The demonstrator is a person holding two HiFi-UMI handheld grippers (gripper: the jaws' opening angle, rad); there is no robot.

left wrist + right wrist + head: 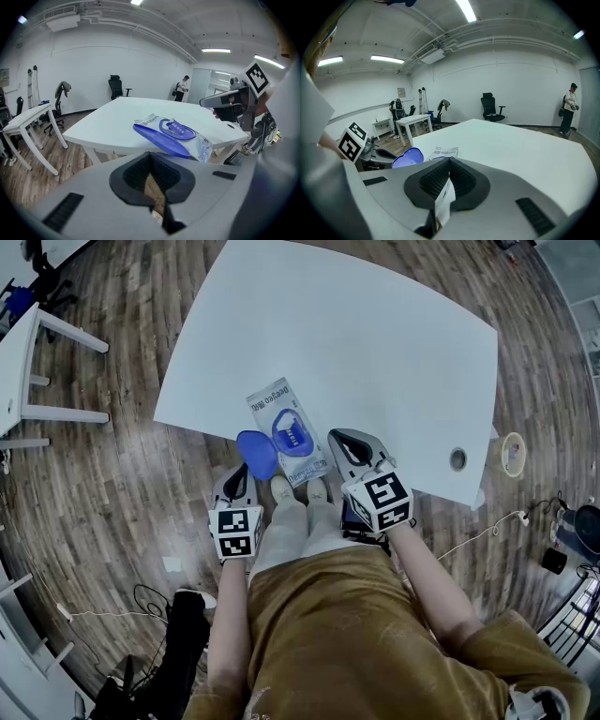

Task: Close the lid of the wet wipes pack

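Blue plastic lid (255,454), probably stiff and light, lies open just ahead of the closed, empty left gripper (236,482), best pushed at its free rim, while the right gripper (349,442) pinches the soft wet wipes pack (272,399) at the counter's (375,343) near edge.

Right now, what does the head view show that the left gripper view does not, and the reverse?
Only the head view shows the person's shoes and the round hole in the table. Only the left gripper view shows a black office chair and a standing person far behind. Both show the wet wipes pack with its blue lid open, and the right gripper.
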